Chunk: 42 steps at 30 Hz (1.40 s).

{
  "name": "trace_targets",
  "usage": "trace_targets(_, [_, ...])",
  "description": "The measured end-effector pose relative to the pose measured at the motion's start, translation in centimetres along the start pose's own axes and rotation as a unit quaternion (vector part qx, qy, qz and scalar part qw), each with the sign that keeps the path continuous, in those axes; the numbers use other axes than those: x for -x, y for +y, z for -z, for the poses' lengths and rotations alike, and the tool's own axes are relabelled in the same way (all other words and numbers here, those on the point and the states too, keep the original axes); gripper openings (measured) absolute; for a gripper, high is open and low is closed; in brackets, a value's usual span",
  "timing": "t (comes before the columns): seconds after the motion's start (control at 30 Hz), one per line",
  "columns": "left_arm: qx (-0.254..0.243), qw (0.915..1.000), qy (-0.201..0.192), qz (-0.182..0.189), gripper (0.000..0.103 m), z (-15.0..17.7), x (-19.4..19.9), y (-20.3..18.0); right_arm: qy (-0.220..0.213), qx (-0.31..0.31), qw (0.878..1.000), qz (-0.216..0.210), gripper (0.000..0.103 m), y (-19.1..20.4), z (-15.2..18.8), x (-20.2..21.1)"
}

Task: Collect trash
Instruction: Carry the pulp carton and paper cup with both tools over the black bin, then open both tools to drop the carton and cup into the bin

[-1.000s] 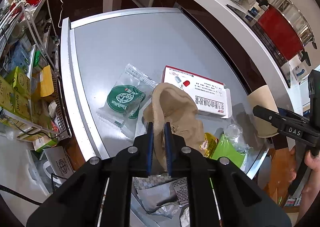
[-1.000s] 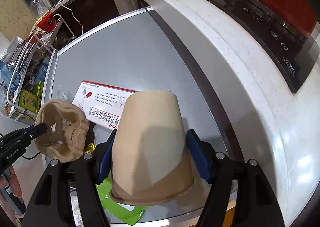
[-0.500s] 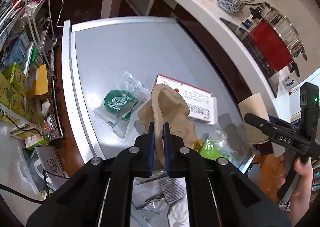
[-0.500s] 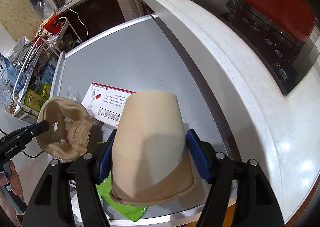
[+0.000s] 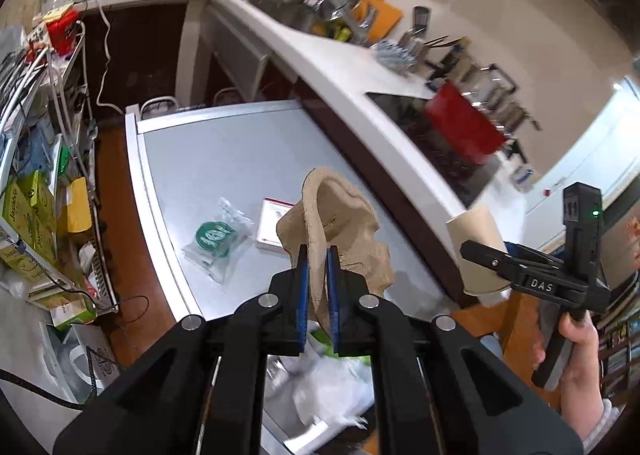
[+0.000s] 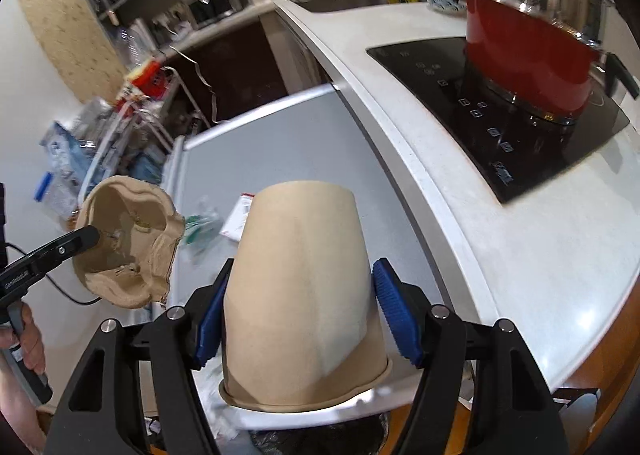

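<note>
My left gripper [image 5: 317, 259] is shut on the rim of a brown pulp cup carrier [image 5: 344, 231] and holds it up above the grey table [image 5: 224, 151]. The carrier also shows at the left of the right wrist view [image 6: 128, 247]. My right gripper [image 6: 298, 295] is shut on an upside-down tan paper cup [image 6: 300, 295], held off the table's near end; the cup also shows in the left wrist view [image 5: 476, 251]. A green-printed clear wrapper [image 5: 218, 235] and a white-and-red box [image 5: 274, 225] lie on the table.
A white counter [image 6: 460, 215] with a black cooktop [image 6: 532, 127] and a red pot [image 6: 528, 51] runs along the table's right side. A cluttered wire rack [image 5: 44, 175] stands to the left. A white plastic bag [image 5: 328, 387] and a green packet lie below the left gripper.
Both grippers have lifted up and back from the table with the carrier and the cup. The table and the trash on it now look farther away.
</note>
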<state>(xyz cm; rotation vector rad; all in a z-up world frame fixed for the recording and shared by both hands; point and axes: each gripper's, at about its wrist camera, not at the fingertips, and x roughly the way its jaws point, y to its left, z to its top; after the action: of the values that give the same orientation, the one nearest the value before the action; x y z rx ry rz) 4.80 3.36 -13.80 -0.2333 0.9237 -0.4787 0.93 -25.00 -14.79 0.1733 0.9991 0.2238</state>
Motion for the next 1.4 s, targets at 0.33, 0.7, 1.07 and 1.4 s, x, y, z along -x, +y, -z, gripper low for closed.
trace_targets(0.33, [-0.023,0.9985,0.044,0.022,0.009,8.4,3.9,-4.6,0.053,0.006,0.998,-0.025,0.067,-0.5,8.7,4.1])
trace_targets(0.7, [-0.047,0.9860,0.159,-0.019,0.009,20.3,-1.3,-7.4,0.180,-0.027,0.983,-0.025,0.067,-2.3,20.4,-1.9])
trace_targets(1.07, [-0.078,0.9751,0.189,-0.085,0.009,25.7,-7.2,-6.2,0.246,-0.032,0.969,-0.019,0.067,-3.5,25.0,-9.9])
trace_targets(1.4, [-0.094,0.9692,0.203,-0.103,0.009,27.2,-10.2,-5.1,0.266,-0.031,0.963,-0.010,0.067,-3.3,25.3,-13.4])
